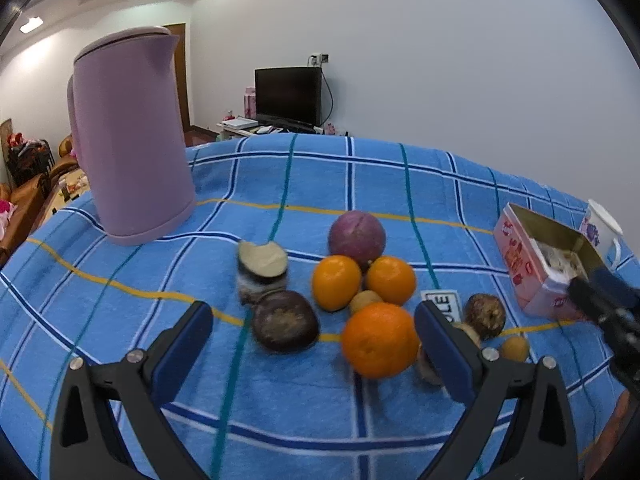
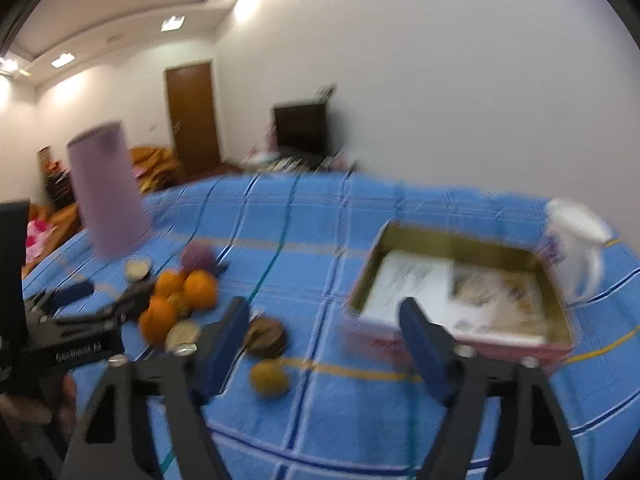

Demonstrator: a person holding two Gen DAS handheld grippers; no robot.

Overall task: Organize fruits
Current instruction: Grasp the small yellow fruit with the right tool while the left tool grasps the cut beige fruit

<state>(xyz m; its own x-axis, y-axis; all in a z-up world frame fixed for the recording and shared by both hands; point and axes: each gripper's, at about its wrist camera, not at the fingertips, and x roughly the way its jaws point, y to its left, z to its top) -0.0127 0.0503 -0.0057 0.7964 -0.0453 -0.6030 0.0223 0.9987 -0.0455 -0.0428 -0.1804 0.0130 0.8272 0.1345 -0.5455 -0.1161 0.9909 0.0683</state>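
Left gripper (image 1: pixel 314 340) and right gripper (image 2: pixel 324 336) gape empty; blurred box (image 2: pixel 460 240) contents unreadable.

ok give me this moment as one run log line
left tongs: open, empty, over fruit pile | right tongs: open, empty, near pink box | oranges: on blue cloth | box: holds no fruit

A blue cotton tablecloth (image 1: pixel 304 184) was crossed by navy, white and yellow checks; round orange fruits (image 1: pixel 378 340) (three) and a lilac plastic kettle (image 1: pixel 128 136) were seen.
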